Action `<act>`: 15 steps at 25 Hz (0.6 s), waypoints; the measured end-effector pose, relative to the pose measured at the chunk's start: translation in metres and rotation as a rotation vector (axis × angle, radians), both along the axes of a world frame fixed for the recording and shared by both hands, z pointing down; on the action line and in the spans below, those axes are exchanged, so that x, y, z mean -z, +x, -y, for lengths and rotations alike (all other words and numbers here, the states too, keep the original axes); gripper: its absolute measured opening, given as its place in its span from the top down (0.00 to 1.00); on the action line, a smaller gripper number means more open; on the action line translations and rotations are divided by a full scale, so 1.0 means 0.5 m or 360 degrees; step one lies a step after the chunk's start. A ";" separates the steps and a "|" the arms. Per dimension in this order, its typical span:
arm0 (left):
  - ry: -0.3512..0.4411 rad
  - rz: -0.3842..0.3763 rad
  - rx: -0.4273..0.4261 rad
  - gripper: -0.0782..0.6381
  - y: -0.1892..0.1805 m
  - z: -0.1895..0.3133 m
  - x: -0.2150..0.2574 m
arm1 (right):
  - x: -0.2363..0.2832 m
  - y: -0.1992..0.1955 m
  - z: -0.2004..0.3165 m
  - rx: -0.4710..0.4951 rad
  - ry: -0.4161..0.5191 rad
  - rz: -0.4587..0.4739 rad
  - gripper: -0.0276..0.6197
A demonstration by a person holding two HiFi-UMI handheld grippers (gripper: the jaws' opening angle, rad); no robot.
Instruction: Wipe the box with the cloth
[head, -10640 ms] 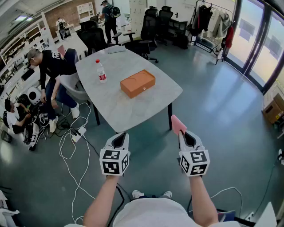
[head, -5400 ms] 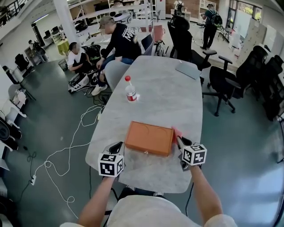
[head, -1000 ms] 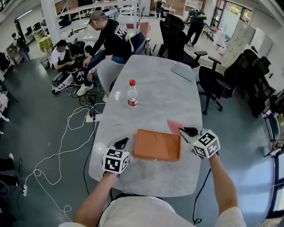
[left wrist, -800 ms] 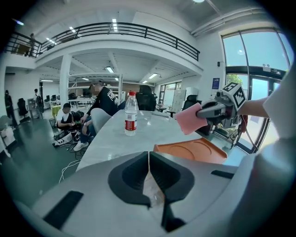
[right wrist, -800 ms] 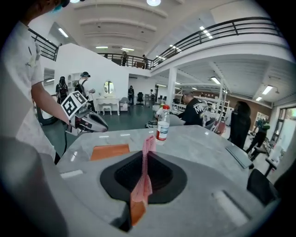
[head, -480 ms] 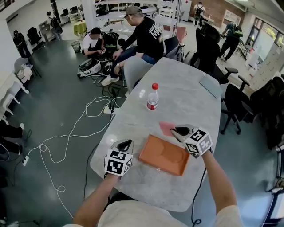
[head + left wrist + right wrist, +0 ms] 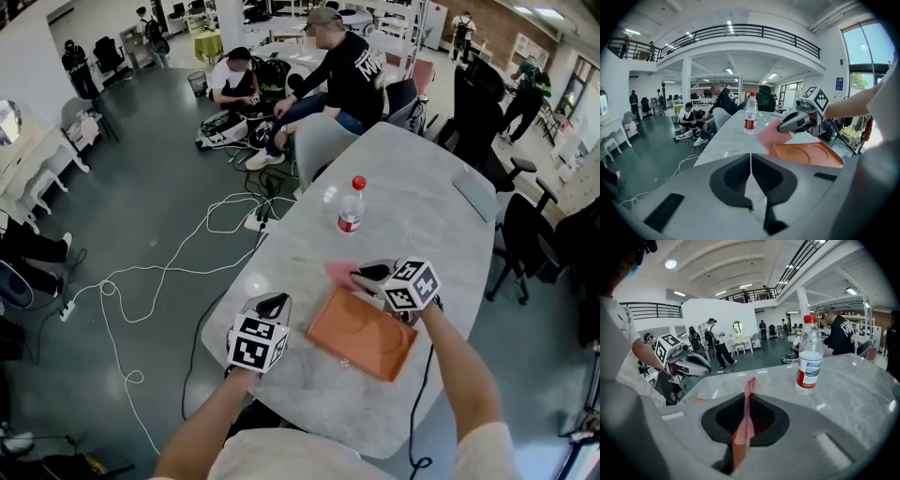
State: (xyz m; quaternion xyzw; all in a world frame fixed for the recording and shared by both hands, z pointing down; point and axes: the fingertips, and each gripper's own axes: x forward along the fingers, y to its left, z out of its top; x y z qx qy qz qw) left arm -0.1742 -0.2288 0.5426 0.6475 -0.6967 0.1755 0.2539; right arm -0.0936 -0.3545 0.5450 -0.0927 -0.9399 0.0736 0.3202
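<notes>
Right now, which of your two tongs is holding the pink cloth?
The right tongs, by the far corner of the orange box: they pinch the pink cloth. The left tongs are shut on nothing, beside the box.

The counter (image 7: 427,202) is smooth grey stone-look, marbled, with a soft sheen. At lower centre, the orange box (image 7: 361,333) looks matt. The pink cloth (image 7: 336,272) is thin, soft fabric. The bottle (image 7: 352,208) is clear, glossy plastic.

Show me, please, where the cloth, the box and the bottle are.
cloth (image 7: 337,273), head view, middle of the pink sheet.
box (image 7: 361,336), head view, middle of its orange top.
bottle (image 7: 352,212), head view, body below the red cap.
</notes>
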 end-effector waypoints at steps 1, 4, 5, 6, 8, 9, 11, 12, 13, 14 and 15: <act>0.0003 0.0004 0.0005 0.87 -0.002 0.000 0.003 | -0.005 -0.006 -0.003 0.0015 -0.0019 -0.0009 0.93; 0.0002 0.0007 0.0015 0.87 -0.004 -0.002 0.003 | -0.021 -0.023 -0.010 0.0033 -0.0105 -0.0029 0.93; -0.0003 0.0007 0.0017 0.87 -0.003 -0.005 0.000 | -0.027 -0.026 -0.012 0.0032 -0.0149 -0.0038 0.93; -0.0009 0.0007 0.0019 0.87 -0.002 -0.008 -0.003 | -0.034 -0.029 -0.015 0.0029 -0.0195 -0.0051 0.93; -0.0018 0.0010 0.0024 0.87 -0.002 -0.015 -0.008 | -0.049 -0.031 -0.020 0.0022 -0.0280 -0.0088 0.93; -0.0022 0.0012 0.0028 0.87 -0.003 -0.018 -0.009 | -0.054 -0.030 -0.021 0.0021 -0.0319 -0.0105 0.93; -0.0030 0.0015 0.0041 0.87 -0.006 -0.025 -0.011 | -0.059 -0.029 -0.024 0.0022 -0.0397 -0.0128 0.93; -0.0033 0.0017 0.0049 0.87 -0.007 -0.029 -0.012 | -0.061 -0.027 -0.025 0.0022 -0.0430 -0.0135 0.93; -0.0036 0.0019 0.0055 0.87 -0.007 -0.031 -0.012 | -0.062 -0.025 -0.026 0.0020 -0.0456 -0.0141 0.93; -0.0037 0.0019 0.0060 0.87 -0.007 -0.033 -0.012 | -0.064 -0.023 -0.026 0.0018 -0.0475 -0.0147 0.93; -0.0039 0.0020 0.0063 0.87 -0.006 -0.035 -0.013 | -0.067 -0.022 -0.027 0.0017 -0.0491 -0.0153 0.93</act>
